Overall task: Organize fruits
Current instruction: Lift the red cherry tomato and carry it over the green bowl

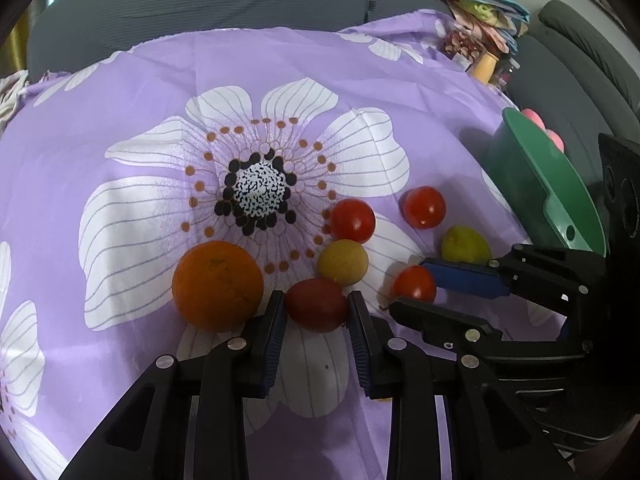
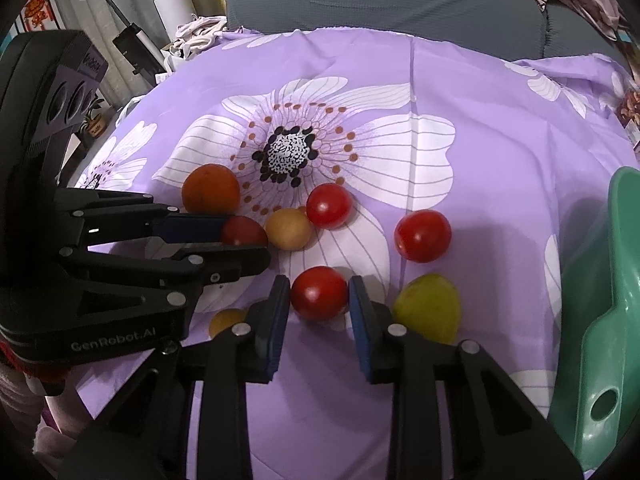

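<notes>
Fruits lie on a purple flowered cloth (image 1: 120, 92). My left gripper (image 1: 317, 306) has its pads around a dark red plum (image 1: 317, 304), touching both sides. An orange (image 1: 218, 285) sits just left of it, a yellow round fruit (image 1: 343, 262) behind. My right gripper (image 2: 319, 294) closes around a red tomato (image 2: 319, 293), which also shows in the left wrist view (image 1: 415, 283). Two more tomatoes (image 2: 329, 205) (image 2: 423, 235) and a yellow-green fruit (image 2: 428, 306) lie nearby. A small orange-yellow fruit (image 2: 226, 320) lies by the left gripper's body.
A green plastic basket (image 2: 616, 320) stands at the right edge of the cloth, with pink things (image 1: 554, 138) behind it. A grey sofa (image 2: 400, 4) backs the table. Clutter of cloths and jars (image 1: 480, 40) sits at the far right.
</notes>
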Demonstrator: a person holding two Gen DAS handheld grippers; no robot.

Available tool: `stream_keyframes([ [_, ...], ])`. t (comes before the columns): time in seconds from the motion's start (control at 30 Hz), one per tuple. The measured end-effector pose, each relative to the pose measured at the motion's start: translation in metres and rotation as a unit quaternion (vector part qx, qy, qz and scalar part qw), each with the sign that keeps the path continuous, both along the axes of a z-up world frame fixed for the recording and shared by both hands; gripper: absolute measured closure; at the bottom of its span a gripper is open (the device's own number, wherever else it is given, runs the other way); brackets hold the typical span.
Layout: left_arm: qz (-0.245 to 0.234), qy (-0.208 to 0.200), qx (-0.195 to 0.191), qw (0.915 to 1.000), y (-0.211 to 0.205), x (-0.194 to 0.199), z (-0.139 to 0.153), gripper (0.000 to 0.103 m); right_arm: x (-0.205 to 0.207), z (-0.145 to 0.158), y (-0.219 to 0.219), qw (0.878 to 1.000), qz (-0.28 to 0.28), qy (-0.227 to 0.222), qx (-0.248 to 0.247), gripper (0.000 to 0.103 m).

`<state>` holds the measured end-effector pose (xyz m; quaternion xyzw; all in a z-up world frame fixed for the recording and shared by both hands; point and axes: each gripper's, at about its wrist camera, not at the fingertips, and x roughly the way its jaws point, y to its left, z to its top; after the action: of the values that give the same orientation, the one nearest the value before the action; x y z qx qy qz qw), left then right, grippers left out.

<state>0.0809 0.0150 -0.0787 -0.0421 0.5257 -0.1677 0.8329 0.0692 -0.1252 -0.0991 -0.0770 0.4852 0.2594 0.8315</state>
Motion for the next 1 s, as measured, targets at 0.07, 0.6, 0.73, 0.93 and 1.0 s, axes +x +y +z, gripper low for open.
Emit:
stream_keyframes([
  [0.07, 0.002, 0.000, 0.000, 1.0000, 0.001, -0.002, 0.002, 0.072, -0.002, 0.003, -0.003, 1.000, -0.003, -0.004, 0.005, 0.073],
  [0.6, -0.001, -0.028, -0.020, 0.9994, -0.002, -0.032, 0.043, 0.072, -0.042, 0.047, -0.026, 0.997, -0.029, -0.067, 0.032, 0.073],
  [0.73, -0.011, -0.041, -0.021, 0.9989, -0.010, -0.037, 0.055, 0.072, -0.050, 0.056, -0.037, 0.995, -0.039, -0.081, 0.038, 0.073],
  [0.93, -0.036, -0.059, -0.021, 0.9974, -0.031, -0.041, 0.071, 0.072, -0.059, 0.068, -0.055, 0.993, -0.060, -0.095, 0.048, 0.073],
  [1.0, -0.046, -0.063, -0.022, 0.9967, -0.040, -0.042, 0.076, 0.072, -0.062, 0.072, -0.063, 0.991, -0.069, -0.101, 0.051, 0.073],
])
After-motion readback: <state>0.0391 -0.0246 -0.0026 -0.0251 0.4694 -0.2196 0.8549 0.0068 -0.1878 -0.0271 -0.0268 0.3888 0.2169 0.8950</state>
